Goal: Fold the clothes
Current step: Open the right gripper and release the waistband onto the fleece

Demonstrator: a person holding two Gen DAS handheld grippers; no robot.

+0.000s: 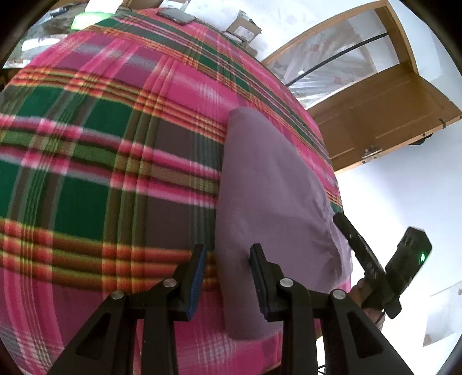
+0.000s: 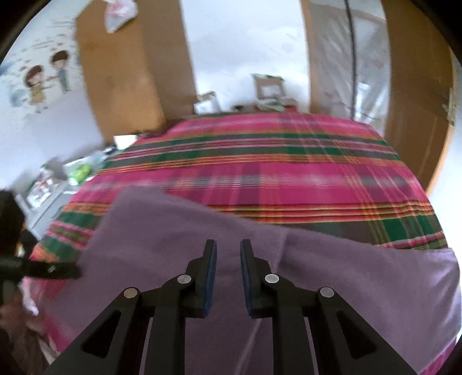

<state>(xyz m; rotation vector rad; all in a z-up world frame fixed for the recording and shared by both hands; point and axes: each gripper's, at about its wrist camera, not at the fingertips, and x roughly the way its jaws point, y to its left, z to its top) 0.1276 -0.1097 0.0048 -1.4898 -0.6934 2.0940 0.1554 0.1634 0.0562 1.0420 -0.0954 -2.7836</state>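
Note:
A purple garment [image 1: 268,196] lies folded in a long strip on the plaid bedspread [image 1: 101,144], near the bed's right edge. My left gripper [image 1: 228,251] is open and straddles the strip's left folded edge at its near end. Its right finger rests on the cloth, and plaid shows beside the left finger. In the right wrist view the garment [image 2: 346,274] spreads across the foreground. My right gripper [image 2: 228,248] hovers over it with a narrow gap between the pads and nothing pinched. The right gripper's body [image 1: 404,259] shows at the garment's right side.
A dark phone [image 1: 176,16] lies at the bed's far end, with cardboard boxes [image 1: 242,27] beyond it. A wooden door [image 1: 375,115] stands open to the right. A tall wooden wardrobe [image 2: 121,86] and floor clutter [image 2: 78,170] are to the left of the bed.

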